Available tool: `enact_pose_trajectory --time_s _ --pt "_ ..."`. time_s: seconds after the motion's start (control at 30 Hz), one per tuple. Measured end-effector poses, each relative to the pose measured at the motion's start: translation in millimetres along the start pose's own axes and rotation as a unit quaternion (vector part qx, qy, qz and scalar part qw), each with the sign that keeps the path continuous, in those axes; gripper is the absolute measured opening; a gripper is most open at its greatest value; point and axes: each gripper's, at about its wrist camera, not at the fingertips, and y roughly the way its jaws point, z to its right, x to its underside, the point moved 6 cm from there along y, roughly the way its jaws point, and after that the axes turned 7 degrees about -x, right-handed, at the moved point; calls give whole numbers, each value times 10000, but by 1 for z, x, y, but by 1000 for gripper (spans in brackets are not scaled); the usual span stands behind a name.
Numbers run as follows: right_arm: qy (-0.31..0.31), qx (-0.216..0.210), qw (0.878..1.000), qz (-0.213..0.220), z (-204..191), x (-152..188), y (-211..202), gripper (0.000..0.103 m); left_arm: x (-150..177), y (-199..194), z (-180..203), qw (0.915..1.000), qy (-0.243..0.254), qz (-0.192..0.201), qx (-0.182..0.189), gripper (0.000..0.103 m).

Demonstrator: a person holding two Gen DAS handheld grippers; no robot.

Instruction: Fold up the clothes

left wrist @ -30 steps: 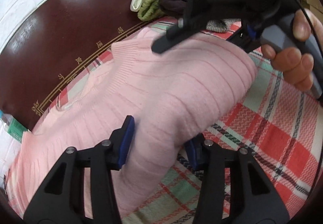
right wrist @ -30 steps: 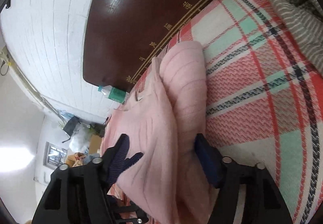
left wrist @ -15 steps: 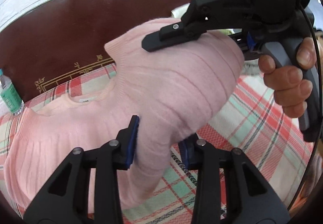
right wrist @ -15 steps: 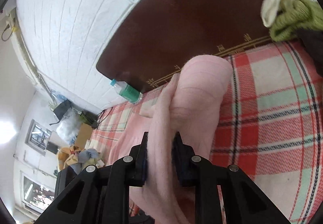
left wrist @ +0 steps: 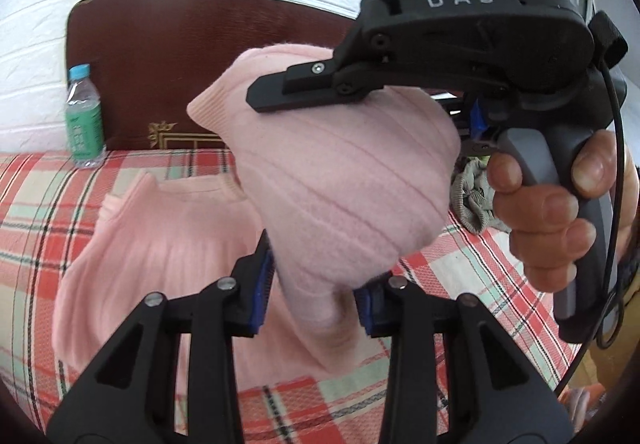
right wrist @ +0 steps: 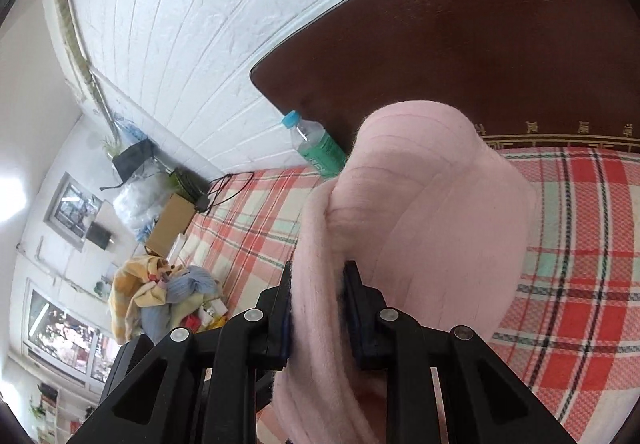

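Note:
A pink ribbed sweater (left wrist: 344,179) is partly lifted off the plaid blanket (left wrist: 472,268). Its body (left wrist: 160,244) still lies flat with the collar toward the headboard. In the left wrist view my left gripper (left wrist: 314,296) is shut on a bunched fold of the sweater between its blue pads (left wrist: 260,284). In the right wrist view my right gripper (right wrist: 316,308) is shut on another thick fold of the sweater (right wrist: 432,228). A hand (left wrist: 552,211) holds the right gripper close above and to the right of the left one.
A dark brown headboard (left wrist: 180,55) stands against a white wall, with a water bottle (left wrist: 82,115) upright beside it. Grey-green clothing (left wrist: 472,191) lies on the blanket behind the hand. Off the bed's far side are a clothes pile (right wrist: 160,296) and a cardboard box (right wrist: 172,219).
Both grippers went from open around the sweater's fold to shut on it. They then raised the fold off the blanket, and both views tilted up toward the headboard.

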Motion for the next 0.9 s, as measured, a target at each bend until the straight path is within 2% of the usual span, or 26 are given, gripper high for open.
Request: enact_pose_trajectory --time_s 0.37,0.7,0.9 --pt "-163 198 9982 -537 -32 12 78 21 23 -15 -48 9969 -781 -101 -46 38" --pt "-116 472 9950 -871 -31 26 120 23 45 -12 -78 9910 -1300 -313 23 38" --pt "-28 490 9945 -927 -29 29 131 27 54 -12 -88 9884 -1471 -373 105 38"
